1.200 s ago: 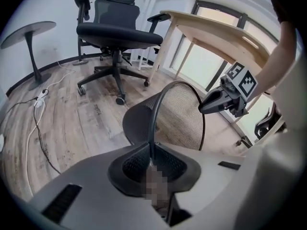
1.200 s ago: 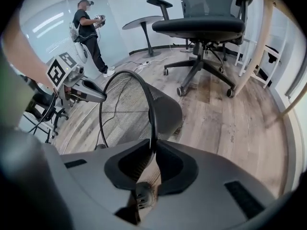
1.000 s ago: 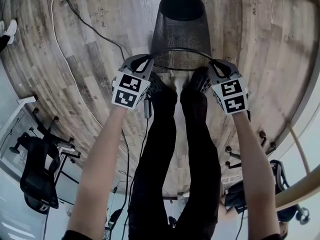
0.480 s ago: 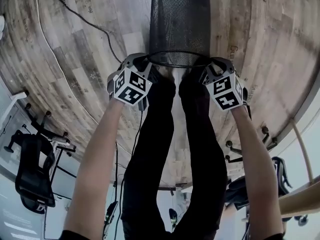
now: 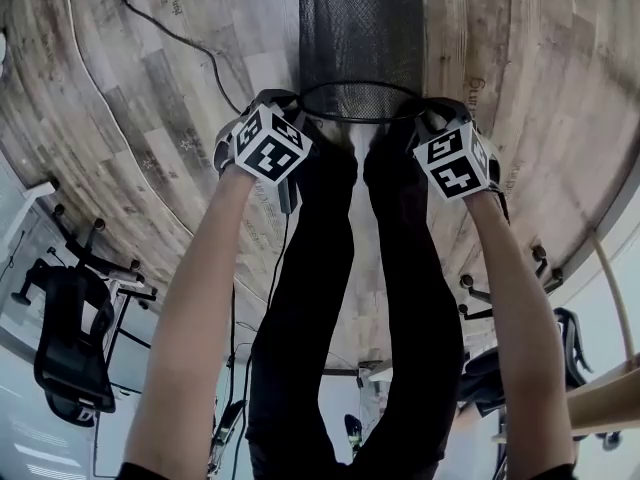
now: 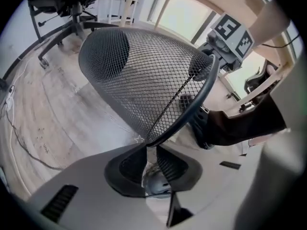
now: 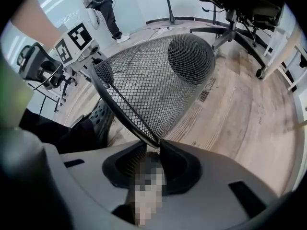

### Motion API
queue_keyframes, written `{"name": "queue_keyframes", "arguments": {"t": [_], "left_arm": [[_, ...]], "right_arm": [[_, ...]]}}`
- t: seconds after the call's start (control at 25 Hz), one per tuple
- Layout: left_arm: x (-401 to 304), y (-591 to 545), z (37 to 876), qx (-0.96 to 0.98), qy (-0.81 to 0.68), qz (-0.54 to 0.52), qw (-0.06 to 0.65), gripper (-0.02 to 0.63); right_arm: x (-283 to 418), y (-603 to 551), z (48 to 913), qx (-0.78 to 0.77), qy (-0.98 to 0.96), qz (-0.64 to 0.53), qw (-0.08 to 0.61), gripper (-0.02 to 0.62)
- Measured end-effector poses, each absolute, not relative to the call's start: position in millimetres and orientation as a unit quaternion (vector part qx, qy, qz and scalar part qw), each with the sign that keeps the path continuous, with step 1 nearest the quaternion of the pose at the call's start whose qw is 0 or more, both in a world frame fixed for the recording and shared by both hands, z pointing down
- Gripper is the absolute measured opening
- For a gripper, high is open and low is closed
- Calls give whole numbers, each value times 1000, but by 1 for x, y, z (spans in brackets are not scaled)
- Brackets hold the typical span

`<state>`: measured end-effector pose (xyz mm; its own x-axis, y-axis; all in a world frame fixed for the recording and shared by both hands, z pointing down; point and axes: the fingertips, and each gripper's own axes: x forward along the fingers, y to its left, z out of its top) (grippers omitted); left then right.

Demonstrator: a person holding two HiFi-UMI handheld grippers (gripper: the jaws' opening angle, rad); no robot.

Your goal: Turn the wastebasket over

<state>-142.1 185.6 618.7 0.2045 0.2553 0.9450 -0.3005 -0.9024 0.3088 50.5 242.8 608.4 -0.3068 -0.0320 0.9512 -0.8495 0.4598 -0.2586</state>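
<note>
**Head view.** Wastebasket (image 5: 360,38), black wire mesh, is tipped on its side low over the wood floor (image 5: 150,88). Its mouth faces the person's shoes and its closed base points away, toward the top edge. Left claw (image 5: 303,108) is on the left of the rim, right claw (image 5: 425,110) on the right, both pointing steeply down. Black-trousered legs (image 5: 320,298) stand between the arms.

**Left gripper view.** The rim (image 6: 194,102) runs into the narrow gap between the pads (image 6: 123,166), and both pads touch it. The jaws have just been easing open, with the rim pinched between them. The basket's lower wall is close to the floor; I cannot tell whether it touches.

**Right gripper view.** The rim sits wedged between the pad tips, gripped. These jaws have also just been opening slightly. An office chair (image 7: 240,13) stands beyond the basket.
</note>
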Motion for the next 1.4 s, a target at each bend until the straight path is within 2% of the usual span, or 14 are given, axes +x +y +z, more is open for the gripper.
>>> {"name": "queue_keyframes", "arguments": {"t": [0.12, 0.24, 0.32, 0.4, 0.56, 0.68, 0.88, 1.04, 1.4], "left_arm": [[-143, 188, 613, 740, -22, 615, 270, 106], [-142, 192, 603, 739, -35, 583, 335, 252], [-142, 188, 588, 742, -61, 550, 378, 287], [-137, 177, 568, 742, -104, 501, 433, 387], [-105, 134, 529, 735, -206, 375, 526, 427], [-77, 121, 514, 718, -254, 338, 553, 445], [-50, 145, 529, 673, -289, 421, 536, 490], [-50, 163, 555, 641, -312, 482, 509, 499], [-64, 163, 568, 648, -294, 466, 526, 522]], "right_arm": [[49, 241, 610, 311, -693, 418, 498, 101], [52, 238, 609, 309, -690, 422, 501, 104], [53, 237, 607, 308, -684, 423, 508, 104], [52, 238, 604, 305, -680, 429, 511, 110], [52, 235, 602, 301, -677, 440, 507, 120], [52, 234, 601, 307, -672, 447, 505, 120], [45, 233, 596, 304, -675, 451, 498, 127], [41, 232, 594, 302, -677, 453, 495, 129], [42, 230, 580, 280, -684, 455, 497, 133]]}}
